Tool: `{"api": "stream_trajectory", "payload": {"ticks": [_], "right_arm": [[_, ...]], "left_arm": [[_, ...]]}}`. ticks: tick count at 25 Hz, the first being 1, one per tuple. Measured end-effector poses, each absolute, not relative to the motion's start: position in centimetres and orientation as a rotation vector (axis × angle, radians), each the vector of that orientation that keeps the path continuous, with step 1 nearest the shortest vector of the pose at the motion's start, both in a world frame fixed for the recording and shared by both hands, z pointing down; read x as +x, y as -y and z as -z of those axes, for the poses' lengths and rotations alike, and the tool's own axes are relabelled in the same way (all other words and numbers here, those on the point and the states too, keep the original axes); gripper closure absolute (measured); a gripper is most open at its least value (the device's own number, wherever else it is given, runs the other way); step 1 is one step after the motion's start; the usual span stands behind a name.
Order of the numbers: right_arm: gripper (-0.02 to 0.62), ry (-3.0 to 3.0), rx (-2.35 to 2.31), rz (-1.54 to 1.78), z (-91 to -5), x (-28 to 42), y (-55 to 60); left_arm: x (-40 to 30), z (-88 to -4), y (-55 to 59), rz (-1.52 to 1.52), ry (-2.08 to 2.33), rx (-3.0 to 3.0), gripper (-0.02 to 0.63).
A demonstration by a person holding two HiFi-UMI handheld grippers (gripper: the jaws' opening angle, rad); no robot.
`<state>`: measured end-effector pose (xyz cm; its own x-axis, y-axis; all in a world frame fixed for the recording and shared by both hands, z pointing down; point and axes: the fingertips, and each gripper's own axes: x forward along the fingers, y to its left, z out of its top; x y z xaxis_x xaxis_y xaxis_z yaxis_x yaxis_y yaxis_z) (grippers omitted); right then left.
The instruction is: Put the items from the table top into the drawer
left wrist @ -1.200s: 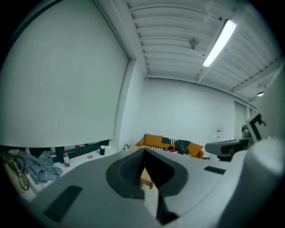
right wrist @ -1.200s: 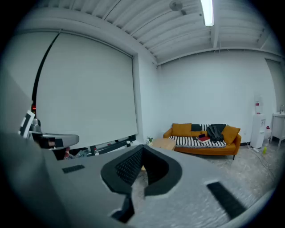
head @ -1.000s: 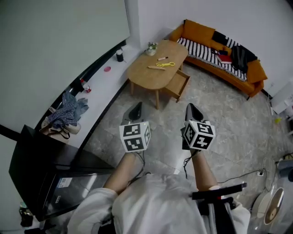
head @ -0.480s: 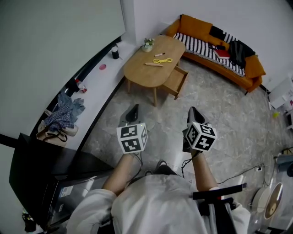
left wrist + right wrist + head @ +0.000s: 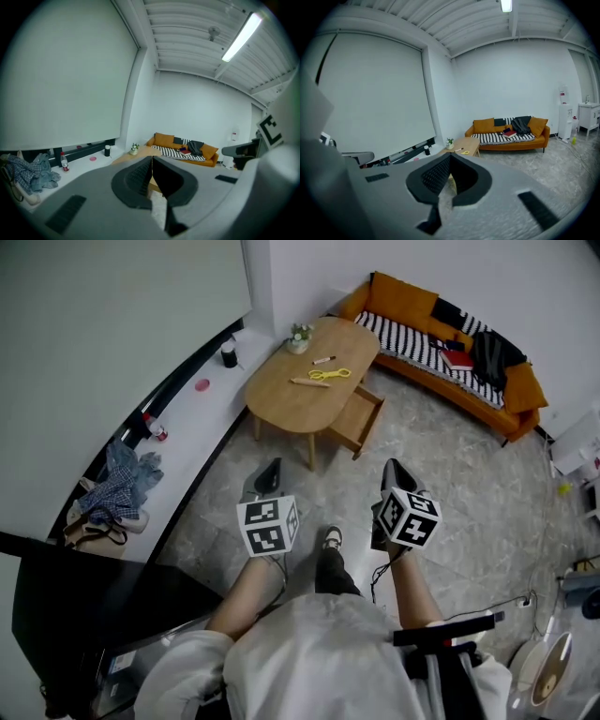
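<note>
orange sofa (image 5: 412, 310) – red book (image 5: 458, 359) on seat | clothes heap (image 5: 117, 486) on ledge (image 5: 199, 444) | bottle (image 5: 155, 430) nr it

I hold both grippers out ahead of me, well short of the table (image 5: 292, 401), pointing toward it and tipped slightly down. My left gripper (image 5: 271, 471) has its jaws pressed together, empty; my right gripper (image 5: 394, 472), alongside, likewise.

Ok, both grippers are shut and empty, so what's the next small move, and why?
Probably step closer to the table: it lies well beyond the left gripper and right gripper, the yellow scissors, pen and stick sit on top, and the drawer already stands open.
</note>
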<state>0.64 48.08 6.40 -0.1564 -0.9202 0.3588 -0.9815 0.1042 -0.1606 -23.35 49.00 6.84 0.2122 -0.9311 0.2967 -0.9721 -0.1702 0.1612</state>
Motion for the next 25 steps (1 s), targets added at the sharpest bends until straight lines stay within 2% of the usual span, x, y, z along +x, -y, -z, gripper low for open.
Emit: {"api": "stream_trajectory", "payload": {"ticks": [18,25], "right_arm": [[0.603,2.270,1.789,-0.597,-8.2,8.3,-18.5],[0.603,2.273,1.710,-0.641,-10.2,7.4,-12.0]], "left_arm": [[-14.4,-7.0,-20.8,-0.229,1.823,2.160,0.597],[-15.0,-9.0,-14.5,-0.279,1.834,2.099,0.597]]}}
